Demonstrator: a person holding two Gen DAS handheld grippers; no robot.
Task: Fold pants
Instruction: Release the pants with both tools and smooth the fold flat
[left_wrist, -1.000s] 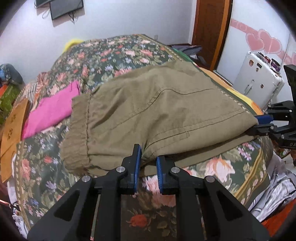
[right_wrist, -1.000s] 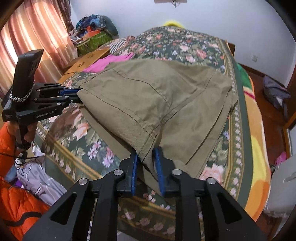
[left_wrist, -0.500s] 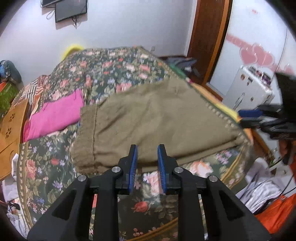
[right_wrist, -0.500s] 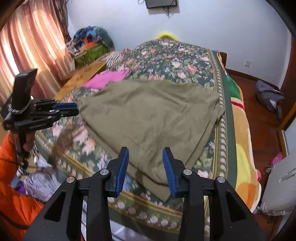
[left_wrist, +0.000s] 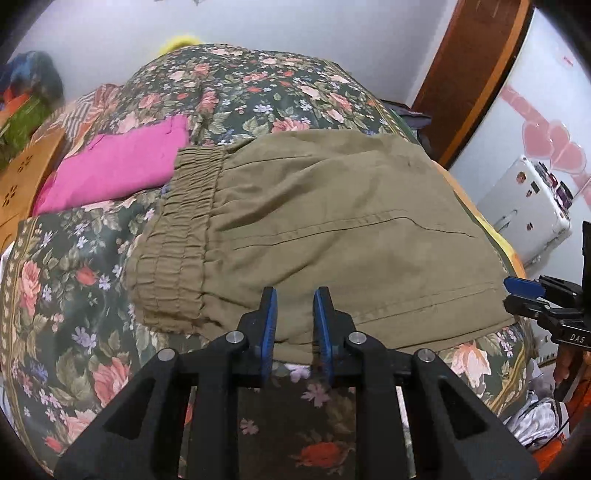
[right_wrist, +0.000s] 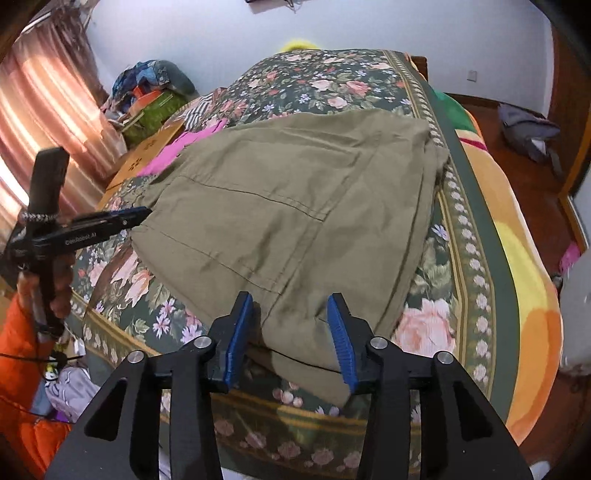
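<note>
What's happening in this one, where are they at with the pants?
A person with a handheld gripper in each hand is folding olive pants on a floral bedspread. The pants lie folded over, elastic waistband toward the pink cloth. The left gripper sits at the near edge, jaws narrowly apart, fabric between them but not clamped. The right gripper, its jaws just opened, straddles the near corner without pinching it.

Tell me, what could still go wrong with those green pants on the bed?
The olive pants lie folded near the bed's edge; a corner droops toward it, so a careless tug might slide them off. The right gripper, jaws just opened, straddles that corner and could snag it. The left gripper sits low at the hem; pushing forward may rumple the fold.
</note>
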